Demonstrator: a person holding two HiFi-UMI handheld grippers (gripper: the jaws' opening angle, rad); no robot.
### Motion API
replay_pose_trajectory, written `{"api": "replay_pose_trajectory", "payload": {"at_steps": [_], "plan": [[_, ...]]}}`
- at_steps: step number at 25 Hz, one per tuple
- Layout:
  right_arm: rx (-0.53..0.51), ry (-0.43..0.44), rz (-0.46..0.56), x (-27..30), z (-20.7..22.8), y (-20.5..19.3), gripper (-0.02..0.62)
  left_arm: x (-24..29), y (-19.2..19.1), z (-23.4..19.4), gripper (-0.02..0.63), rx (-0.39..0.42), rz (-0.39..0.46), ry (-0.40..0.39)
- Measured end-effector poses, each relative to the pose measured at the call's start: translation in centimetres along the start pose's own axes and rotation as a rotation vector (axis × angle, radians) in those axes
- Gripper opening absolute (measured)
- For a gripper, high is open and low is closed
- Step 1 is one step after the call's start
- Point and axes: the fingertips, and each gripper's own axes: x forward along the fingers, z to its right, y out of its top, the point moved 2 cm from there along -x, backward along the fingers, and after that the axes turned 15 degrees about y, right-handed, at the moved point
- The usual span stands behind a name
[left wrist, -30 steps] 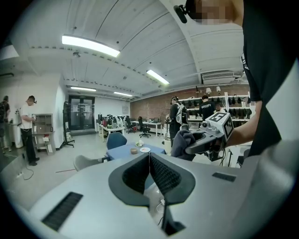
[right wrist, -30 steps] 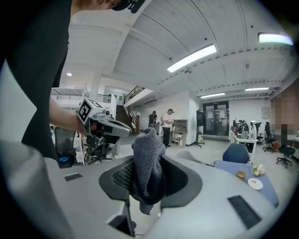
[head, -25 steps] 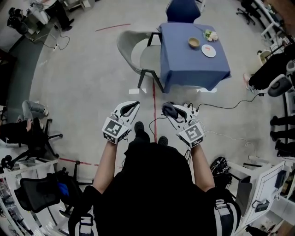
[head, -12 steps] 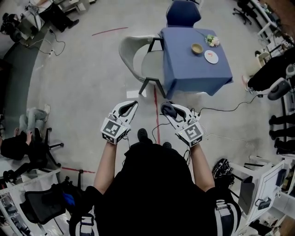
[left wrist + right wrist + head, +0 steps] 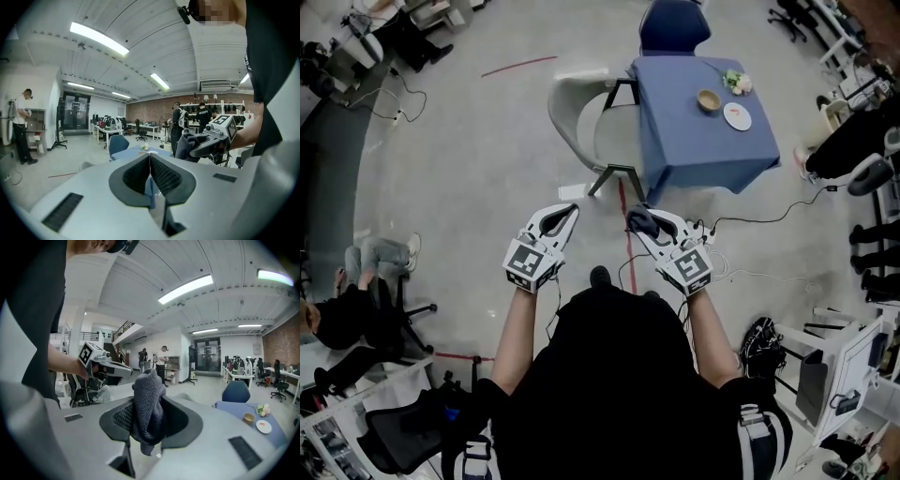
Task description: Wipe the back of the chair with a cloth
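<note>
The pale grey chair (image 5: 577,120) stands on the floor ahead of me, pushed against the blue-clothed table (image 5: 694,141), its curved back toward the left. A dark grey cloth (image 5: 641,221) is bunched in my right gripper (image 5: 639,223), whose jaws are shut on it; in the right gripper view the cloth (image 5: 147,411) hangs between the pads. My left gripper (image 5: 570,210) is held level beside it, shut with nothing in it; its pads meet in the left gripper view (image 5: 150,161). Both grippers hover at waist height, well short of the chair.
On the table sit a bowl (image 5: 709,99), a plate (image 5: 737,115) and small flowers (image 5: 734,82). A blue chair (image 5: 673,23) stands behind it. Cables (image 5: 750,220) and red floor tape (image 5: 624,202) lie ahead; a seated person (image 5: 352,314) is at left.
The view has shifted forward a little, so the chair and table sit slightly lower and nearer. Both grippers keep the same pose, the cloth still held in the right one.
</note>
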Motion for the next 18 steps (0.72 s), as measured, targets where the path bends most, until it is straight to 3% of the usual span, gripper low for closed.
{"api": "replay_pose_trajectory", "payload": {"at_steps": [12, 18], "plan": [[0.023, -0.048, -0.028, 5.5, -0.6, 0.3, 0.149, -0.4, -2.8, -4.9, 0.023, -0.015, -0.019, -0.069], [0.030, -0.043, -0.051, 7.2, -1.2, 0.1, 0.149, -1.6, -3.7, -7.1, 0.023, -0.028, -0.035, -0.056]]}}
